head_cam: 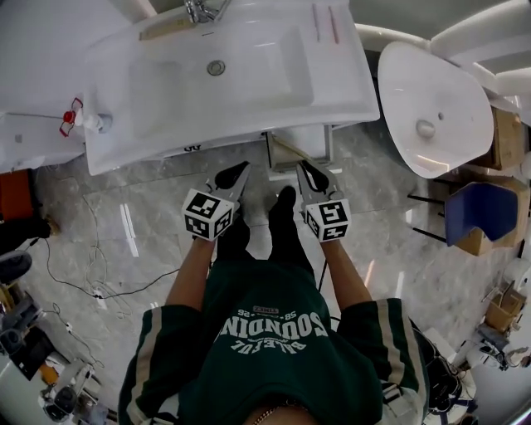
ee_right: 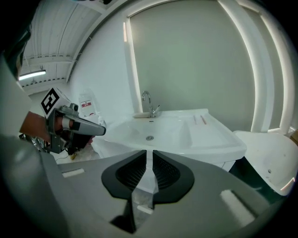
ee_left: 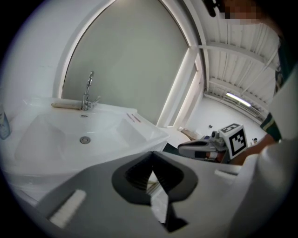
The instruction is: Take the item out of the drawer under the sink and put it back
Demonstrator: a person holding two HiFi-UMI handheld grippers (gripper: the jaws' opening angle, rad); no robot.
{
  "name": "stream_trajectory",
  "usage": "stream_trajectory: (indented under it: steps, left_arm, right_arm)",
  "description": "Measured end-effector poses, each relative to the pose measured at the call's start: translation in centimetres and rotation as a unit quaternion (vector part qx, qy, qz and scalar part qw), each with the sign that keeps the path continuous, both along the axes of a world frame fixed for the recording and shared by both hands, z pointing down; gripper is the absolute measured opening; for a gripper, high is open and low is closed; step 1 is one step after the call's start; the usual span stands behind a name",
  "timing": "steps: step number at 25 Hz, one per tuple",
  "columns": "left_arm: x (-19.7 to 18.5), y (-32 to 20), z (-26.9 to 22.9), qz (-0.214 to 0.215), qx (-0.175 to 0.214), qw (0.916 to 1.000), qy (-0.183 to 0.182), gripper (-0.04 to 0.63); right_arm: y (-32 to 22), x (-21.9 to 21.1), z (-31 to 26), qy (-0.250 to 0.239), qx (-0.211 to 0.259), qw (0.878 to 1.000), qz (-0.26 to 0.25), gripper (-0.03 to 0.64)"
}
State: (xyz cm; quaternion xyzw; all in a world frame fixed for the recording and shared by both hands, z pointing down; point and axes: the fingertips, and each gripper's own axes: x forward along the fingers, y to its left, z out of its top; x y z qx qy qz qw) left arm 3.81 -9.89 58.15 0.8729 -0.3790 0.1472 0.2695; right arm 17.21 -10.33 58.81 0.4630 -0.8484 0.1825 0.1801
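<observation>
The white sink [head_cam: 249, 116] fills the top of the head view, with its faucet [head_cam: 203, 10] at the back. Below its front edge a white drawer [head_cam: 300, 148] sticks out a little; what lies in it is hidden. My left gripper [head_cam: 244, 167] and right gripper [head_cam: 304, 165] hover side by side in front of the drawer, above the floor. In the left gripper view the left gripper [ee_left: 151, 155] is shut with nothing between its jaws. In the right gripper view the right gripper [ee_right: 149, 152] shows only a thin slit and holds nothing. Both point at the sink [ee_right: 223, 139].
A second white basin [head_cam: 431, 108] lies on the floor to the right, with a blue seat [head_cam: 481, 212] and cardboard boxes [head_cam: 506, 137] beyond it. Cables [head_cam: 91, 282] trail over the marble floor at the left. A red-handled tap [head_cam: 70, 116] sits left of the sink.
</observation>
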Motion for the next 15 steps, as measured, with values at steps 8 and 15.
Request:
stream_trajectory:
  steps: [8,15]
  left_arm:
    - [-0.3,0.4,2.5,-0.025,-0.023,0.9994,-0.006,0.051]
    - [-0.4,0.4,4.3,-0.049,-0.036,0.9981,-0.011,0.051]
  right_arm:
    - [-1.2,0.7,6.7,0.069,-0.053,0.995,-0.057,0.129]
    - [-2.3,0.6,13.1,0.139,-0.099,0.976,-0.138,0.138]
